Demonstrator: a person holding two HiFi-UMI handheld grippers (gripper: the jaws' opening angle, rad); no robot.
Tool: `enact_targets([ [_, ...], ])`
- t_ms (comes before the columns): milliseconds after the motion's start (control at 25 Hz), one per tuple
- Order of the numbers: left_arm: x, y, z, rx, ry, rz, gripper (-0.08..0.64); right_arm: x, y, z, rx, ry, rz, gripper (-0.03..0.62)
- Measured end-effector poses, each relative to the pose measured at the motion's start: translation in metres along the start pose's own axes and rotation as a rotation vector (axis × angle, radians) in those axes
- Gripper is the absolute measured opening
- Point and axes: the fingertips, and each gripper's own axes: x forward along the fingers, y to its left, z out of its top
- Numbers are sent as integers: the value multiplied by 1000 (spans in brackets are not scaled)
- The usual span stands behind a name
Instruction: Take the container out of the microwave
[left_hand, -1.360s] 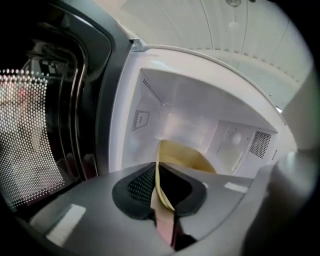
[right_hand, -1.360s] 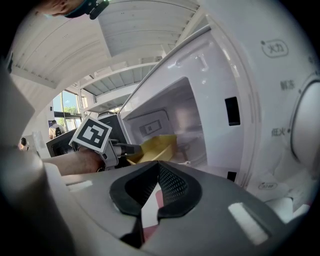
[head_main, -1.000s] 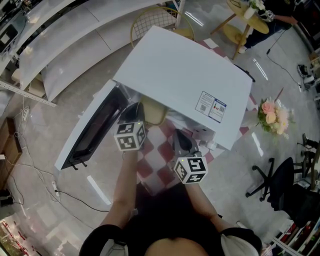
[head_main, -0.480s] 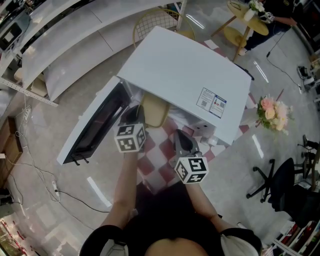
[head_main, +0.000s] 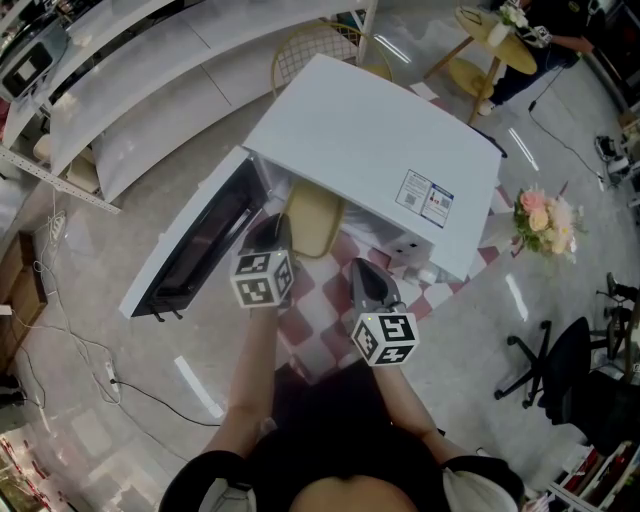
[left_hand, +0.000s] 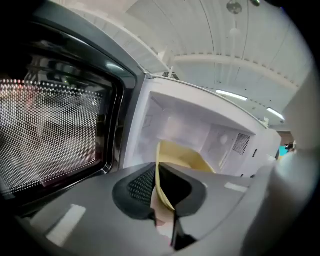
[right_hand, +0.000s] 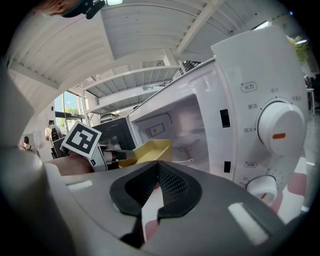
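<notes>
Head view: your left gripper (head_main: 272, 228) has drawn the yellow container (head_main: 313, 218) further out of the microwave (head_main: 370, 150), so removal is nearly done.
Left gripper view: the jaws clamp the container's rim.
Right gripper view: your right gripper (right_hand: 157, 187) is closed and empty, facing the cavity.

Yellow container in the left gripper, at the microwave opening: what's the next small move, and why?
Probably draw the yellow container level and straight back toward you. The left gripper is shut on its rim, the head view shows part of it under the microwave top, and the open door stands close on the left, so a sideways swing could knock it.
</notes>
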Motion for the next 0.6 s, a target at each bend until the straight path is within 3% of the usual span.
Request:
enact_targets([
  [600,-38,-2,-5,-8,-33,-15,25,-15,8,-1,0,-11,-6,2],
])
